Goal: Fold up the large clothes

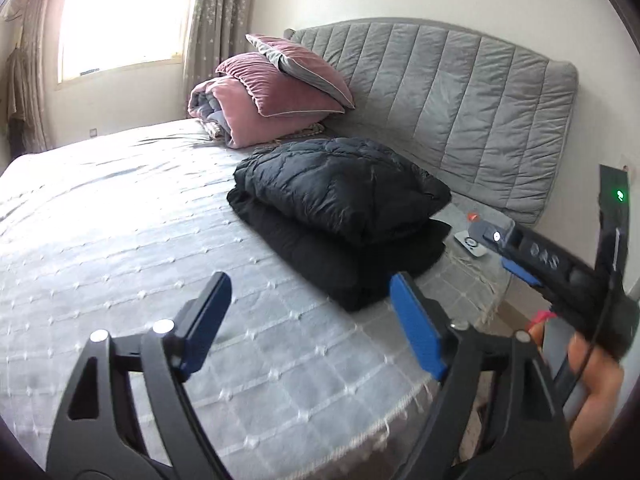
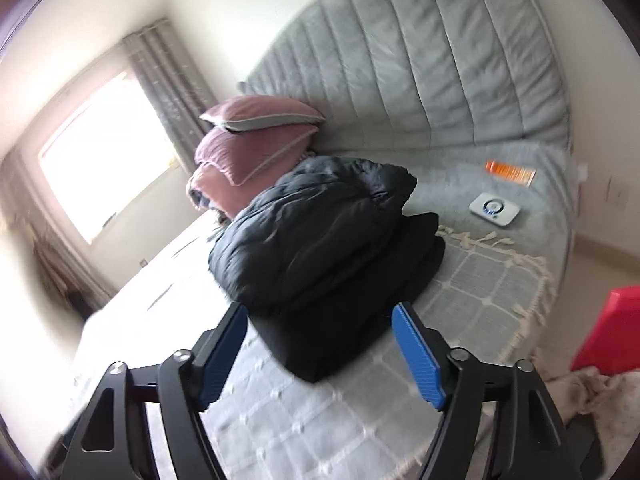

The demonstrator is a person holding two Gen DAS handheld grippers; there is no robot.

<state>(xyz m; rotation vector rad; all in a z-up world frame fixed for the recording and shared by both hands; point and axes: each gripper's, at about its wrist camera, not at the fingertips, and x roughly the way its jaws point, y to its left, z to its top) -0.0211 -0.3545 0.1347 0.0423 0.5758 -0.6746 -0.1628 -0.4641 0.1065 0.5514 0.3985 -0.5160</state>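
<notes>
Blue-padded fingers of the left gripper (image 1: 310, 300) are being held nearest the lens in the left wrist view, with the jaws standing wide apart and nothing between them, above the near part of the bedspread (image 1: 120, 240). Far to the left, a bright window (image 1: 124, 16) is being framed by patterned curtains (image 1: 218, 20). Moving right, pink pillows (image 1: 280, 80) are being stacked on a folded pink quilt (image 1: 236, 116) at the head of the bed. Just right of these, the black puffy jacket (image 1: 340, 196) is lying folded into a thick bundle on top of a flatter folded black garment (image 1: 356, 268); the stack is sitting on the bedspread toward the bed's right edge, close to the grey quilted headboard (image 1: 460, 100). Further right, a small white device (image 1: 472, 246) is resting on the grey blanket. At the far right edge, the right gripper (image 1: 516, 256) is being seen from the side, held in a hand (image 1: 596, 380).

From the right wrist view, which is blurred by motion, the right gripper (image 2: 320, 340) is being held with its jaws also wide apart and empty, pointed at the near edge of the black stack without touching it. To the stack's right, an orange tube (image 2: 510, 172) is lying on the grey blanket near the headboard, beside the white device. A red object (image 2: 612, 328) is showing at the right edge.
</notes>
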